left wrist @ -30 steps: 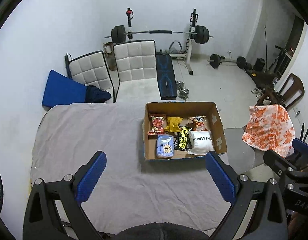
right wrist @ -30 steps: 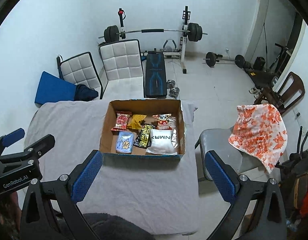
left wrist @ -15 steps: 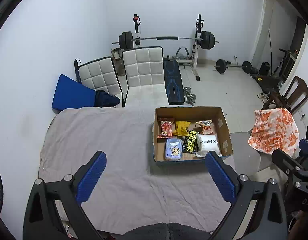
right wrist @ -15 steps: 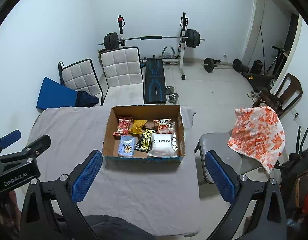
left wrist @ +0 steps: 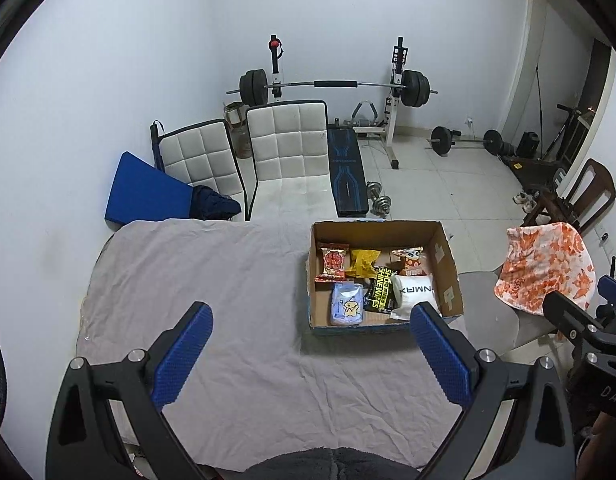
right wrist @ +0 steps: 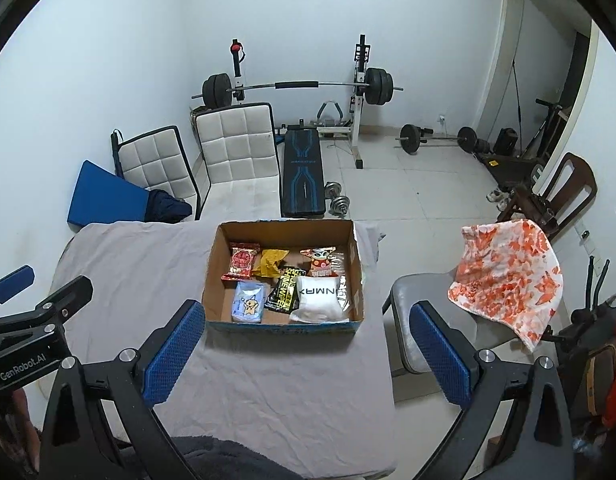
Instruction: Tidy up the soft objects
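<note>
A cardboard box stands on the grey-clothed table, towards its far right. Inside lie several soft packets: a red snack bag, a yellow bag, a light blue pack, a black and yellow packet and a white pouch. My left gripper is open and empty, above the table's near part. My right gripper is open and empty, in front of the box.
A grey chair with an orange-patterned cloth stands right of the table. White padded chairs, a blue mat, a weight bench and barbell rack lie beyond. A dark fabric lies at the near edge.
Both grippers have drawn back and up from the table, so the box looks smaller and farther off. Both stay open and empty.
</note>
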Tool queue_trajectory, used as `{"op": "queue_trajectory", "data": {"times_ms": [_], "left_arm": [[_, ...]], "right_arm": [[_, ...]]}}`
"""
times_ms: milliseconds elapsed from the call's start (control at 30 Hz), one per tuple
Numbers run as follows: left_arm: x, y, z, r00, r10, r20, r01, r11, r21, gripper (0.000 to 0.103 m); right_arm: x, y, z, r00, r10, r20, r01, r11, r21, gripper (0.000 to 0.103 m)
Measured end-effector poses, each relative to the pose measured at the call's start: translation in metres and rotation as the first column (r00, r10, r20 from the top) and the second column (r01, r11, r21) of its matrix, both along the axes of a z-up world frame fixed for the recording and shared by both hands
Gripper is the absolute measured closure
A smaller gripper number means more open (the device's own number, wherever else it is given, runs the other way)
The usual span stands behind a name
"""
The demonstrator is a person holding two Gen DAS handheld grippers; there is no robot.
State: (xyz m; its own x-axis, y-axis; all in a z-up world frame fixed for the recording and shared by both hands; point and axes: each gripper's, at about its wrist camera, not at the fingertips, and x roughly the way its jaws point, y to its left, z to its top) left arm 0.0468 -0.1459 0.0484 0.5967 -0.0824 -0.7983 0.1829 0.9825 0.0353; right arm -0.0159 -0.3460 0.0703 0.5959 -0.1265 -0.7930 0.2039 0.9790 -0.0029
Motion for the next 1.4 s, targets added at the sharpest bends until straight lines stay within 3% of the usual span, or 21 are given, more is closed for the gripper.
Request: {"op": "queue_trajectory", "data": {"times_ms": [1400], "left_arm": [[-0.002, 0.01, 0.006, 0.999, 0.041, 0.021, -0.04, 0.998, -0.048, 0.002]], "right_arm": [[0.004, -0.001, 0.012, 1.0, -0.01, 0.027, 0.011, 1.0, -0.015, 0.0]]}}
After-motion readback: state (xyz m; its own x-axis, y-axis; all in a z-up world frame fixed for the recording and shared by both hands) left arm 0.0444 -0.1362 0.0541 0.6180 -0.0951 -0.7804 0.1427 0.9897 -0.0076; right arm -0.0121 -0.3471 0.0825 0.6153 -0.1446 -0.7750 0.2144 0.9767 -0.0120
